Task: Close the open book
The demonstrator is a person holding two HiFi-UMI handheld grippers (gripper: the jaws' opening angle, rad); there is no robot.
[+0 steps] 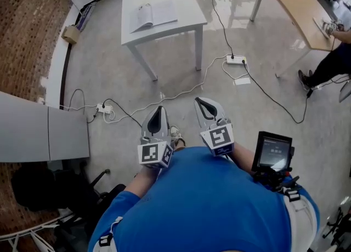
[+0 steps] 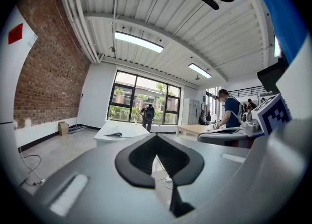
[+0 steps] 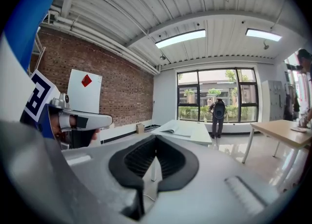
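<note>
The open book lies flat on a white table at the far side of the room, well ahead of both grippers. It also shows small on that table in the left gripper view, book, and in the right gripper view, book. My left gripper and right gripper are held close to my chest, side by side, pointing toward the table. Both are shut, fingertips meeting, nothing between them: left gripper, right gripper.
Cables and power strips run over the floor between me and the table. A wooden table with a seated person is at the right. A grey cabinet stands at the left; a small screen sits by my right side.
</note>
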